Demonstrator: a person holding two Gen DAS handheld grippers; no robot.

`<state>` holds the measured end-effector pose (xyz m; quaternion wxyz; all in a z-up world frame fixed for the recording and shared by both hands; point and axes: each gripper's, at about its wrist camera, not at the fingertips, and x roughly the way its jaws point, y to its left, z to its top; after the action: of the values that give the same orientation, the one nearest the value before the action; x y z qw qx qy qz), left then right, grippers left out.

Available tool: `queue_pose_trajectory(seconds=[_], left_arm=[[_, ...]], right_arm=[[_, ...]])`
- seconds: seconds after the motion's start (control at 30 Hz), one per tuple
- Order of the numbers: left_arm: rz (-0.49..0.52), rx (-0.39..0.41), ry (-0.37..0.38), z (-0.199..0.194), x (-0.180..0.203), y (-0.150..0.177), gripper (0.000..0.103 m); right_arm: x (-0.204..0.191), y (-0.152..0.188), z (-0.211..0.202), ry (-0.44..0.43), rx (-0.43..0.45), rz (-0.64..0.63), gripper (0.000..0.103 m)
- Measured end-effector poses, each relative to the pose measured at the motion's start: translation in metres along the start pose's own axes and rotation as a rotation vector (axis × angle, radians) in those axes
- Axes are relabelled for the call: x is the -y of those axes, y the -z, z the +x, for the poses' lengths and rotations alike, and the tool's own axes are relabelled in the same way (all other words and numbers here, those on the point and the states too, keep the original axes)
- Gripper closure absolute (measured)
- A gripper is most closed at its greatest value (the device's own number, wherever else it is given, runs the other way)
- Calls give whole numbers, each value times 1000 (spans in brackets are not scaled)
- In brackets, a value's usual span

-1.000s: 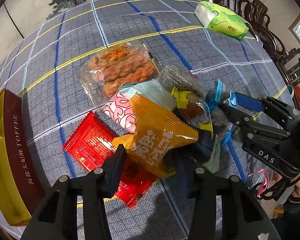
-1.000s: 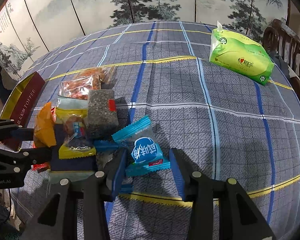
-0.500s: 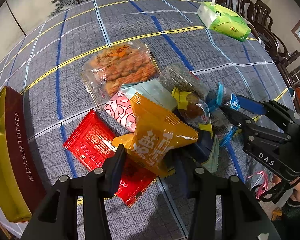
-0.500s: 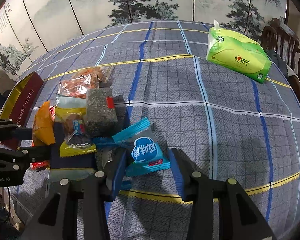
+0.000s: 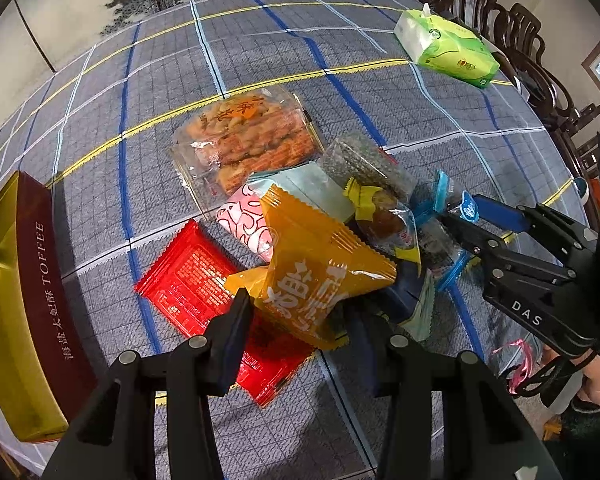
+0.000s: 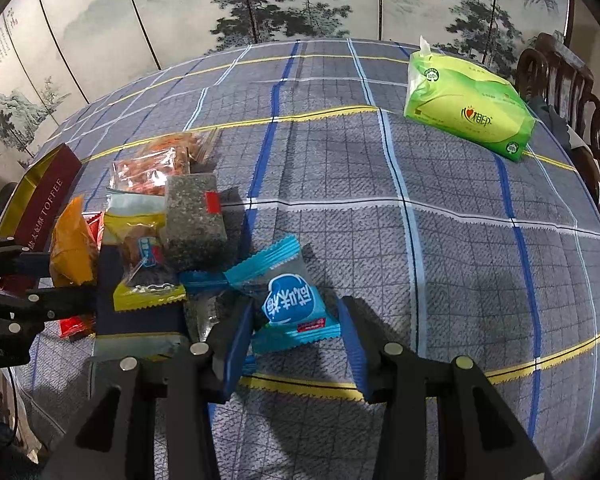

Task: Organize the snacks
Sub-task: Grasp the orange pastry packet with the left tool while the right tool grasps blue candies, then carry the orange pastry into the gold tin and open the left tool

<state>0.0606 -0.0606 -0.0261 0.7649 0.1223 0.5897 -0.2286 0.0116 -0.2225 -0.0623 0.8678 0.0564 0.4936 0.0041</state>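
A pile of snack packets lies on the checked tablecloth (image 5: 260,48). My left gripper (image 5: 300,308) is shut on an orange packet (image 5: 316,276), which stands tilted up over a flat red packet (image 5: 188,280). My right gripper (image 6: 294,308) is shut on a blue packet (image 6: 292,304) at the pile's right side; the left wrist view shows this gripper (image 5: 460,216) coming in from the right. Between the two lie a pink packet (image 5: 244,220), a yellow-edged packet (image 6: 144,264), a dark seed block (image 6: 192,216) and a clear pack of fried snacks (image 5: 248,140).
A gold and maroon toffee box (image 5: 40,280) stands open at the left table edge. A green tissue pack (image 6: 468,116) lies at the far right. Dark wooden chairs (image 5: 520,40) line the right side. A painted screen (image 6: 300,0) stands behind the table.
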Motion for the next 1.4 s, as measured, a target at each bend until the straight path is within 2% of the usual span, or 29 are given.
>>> queue_pose_trajectory(seconds=[1.4], left_arm=[[-17,23,-16,-21,-9,1,61]], right_arm=[[-3,-1,2,35,-11,7,59]])
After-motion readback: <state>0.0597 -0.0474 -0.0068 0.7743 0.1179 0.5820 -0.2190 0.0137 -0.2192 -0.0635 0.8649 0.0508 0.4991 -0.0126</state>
